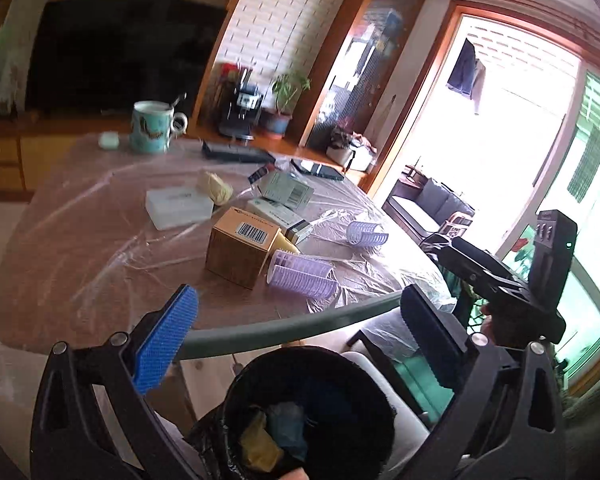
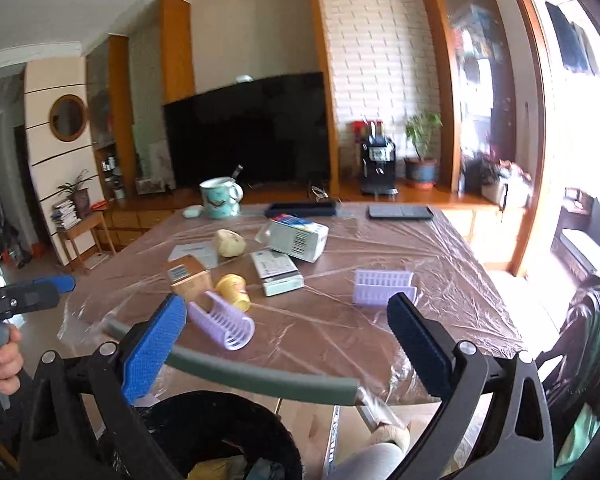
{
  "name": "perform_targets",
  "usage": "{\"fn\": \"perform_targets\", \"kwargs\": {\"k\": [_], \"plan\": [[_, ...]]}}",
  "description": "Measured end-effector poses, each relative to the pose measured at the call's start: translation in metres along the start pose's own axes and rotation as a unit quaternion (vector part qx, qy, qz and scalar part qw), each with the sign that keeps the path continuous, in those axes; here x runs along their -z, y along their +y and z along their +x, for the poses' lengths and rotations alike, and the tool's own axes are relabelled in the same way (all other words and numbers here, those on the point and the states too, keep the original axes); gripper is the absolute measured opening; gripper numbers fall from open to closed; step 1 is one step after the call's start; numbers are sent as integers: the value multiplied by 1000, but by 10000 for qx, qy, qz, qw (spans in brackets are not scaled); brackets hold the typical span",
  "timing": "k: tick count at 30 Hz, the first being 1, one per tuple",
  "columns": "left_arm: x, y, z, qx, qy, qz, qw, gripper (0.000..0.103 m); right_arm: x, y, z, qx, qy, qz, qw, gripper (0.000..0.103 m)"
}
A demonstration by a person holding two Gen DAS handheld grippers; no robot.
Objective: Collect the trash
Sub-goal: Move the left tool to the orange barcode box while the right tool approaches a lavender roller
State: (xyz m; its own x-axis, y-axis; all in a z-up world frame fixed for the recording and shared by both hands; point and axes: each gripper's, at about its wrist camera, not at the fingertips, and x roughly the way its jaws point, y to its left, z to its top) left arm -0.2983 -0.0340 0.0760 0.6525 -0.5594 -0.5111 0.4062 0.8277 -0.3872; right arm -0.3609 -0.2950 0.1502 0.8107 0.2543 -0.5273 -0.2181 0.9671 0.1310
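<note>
My left gripper is open and empty above a black-lined trash bin that holds yellow and blue scraps. My right gripper is open and empty, also over the bin at the table's near edge. On the plastic-covered table lie a brown box, white cartons, a yellow cup, a crumpled yellow wad and two purple ribbed holders. The right gripper body also shows in the left wrist view.
A patterned mug with a spoon, a small mint case, a clear flat box, a black remote-like bar and a dark tablet sit toward the far side. A grey foam guard edges the table.
</note>
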Motion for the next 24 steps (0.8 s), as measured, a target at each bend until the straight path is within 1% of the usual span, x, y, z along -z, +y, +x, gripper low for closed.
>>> {"fn": "perform_targets", "kwargs": {"k": [2, 4, 6, 8, 12, 16, 18, 24], "plan": [[-9, 5, 15, -87, 174, 4, 9998, 101, -9, -12, 20, 133, 181, 98, 9997, 99], [-15, 4, 31, -201, 334, 250, 9989, 101, -17, -25, 43, 326, 330, 186, 9988, 99], [-20, 5, 46, -314, 469, 505, 9971, 101, -17, -35, 59, 459, 477, 270, 9974, 99], [-24, 11, 63, -431, 565, 675, 9952, 101, -17, -41, 79, 499, 600, 340, 9964, 99], [-27, 26, 88, -634, 780, 770, 9920, 101, -18, -54, 114, 646, 896, 514, 9926, 99], [-29, 37, 111, -540, 1025, 723, 9906, 101, -14, -67, 140, 651, 1238, 857, 9865, 99], [-29, 37, 118, -520, 1101, 789, 9894, 101, -15, -71, 151, 747, 1340, 900, 9841, 99], [-31, 40, 132, -485, 1257, 862, 9871, 101, -12, -76, 167, 984, 1583, 958, 9778, 99]]}}
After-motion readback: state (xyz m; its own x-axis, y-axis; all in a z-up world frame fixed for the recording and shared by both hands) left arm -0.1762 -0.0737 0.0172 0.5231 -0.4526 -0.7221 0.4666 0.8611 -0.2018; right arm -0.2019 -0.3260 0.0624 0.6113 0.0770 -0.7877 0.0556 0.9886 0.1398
